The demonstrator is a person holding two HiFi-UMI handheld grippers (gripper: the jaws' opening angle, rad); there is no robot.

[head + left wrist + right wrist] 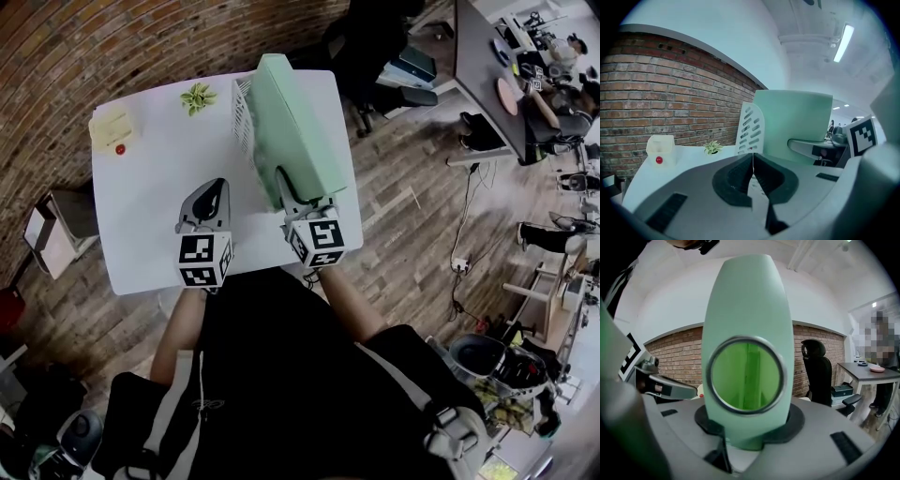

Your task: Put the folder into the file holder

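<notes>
A pale green box folder (295, 131) stands on edge on the white table (159, 197), its left face against the perforated wall of the white file holder (242, 117). How far it sits inside the holder is hidden. My right gripper (298, 197) is shut on the folder's near spine, and the spine with its round finger hole (746, 375) fills the right gripper view between the pads. My left gripper (214, 192) rests over the table to the left, shut and empty, its tips meeting (753, 157). From there the folder (797, 122) and holder (750, 129) show ahead to the right.
A small potted plant (198, 97) and a pale box with a red ball (112, 129) sit at the table's far left. A brick wall runs behind. A black office chair (375, 47) stands beyond the table's right side, with a desk further right.
</notes>
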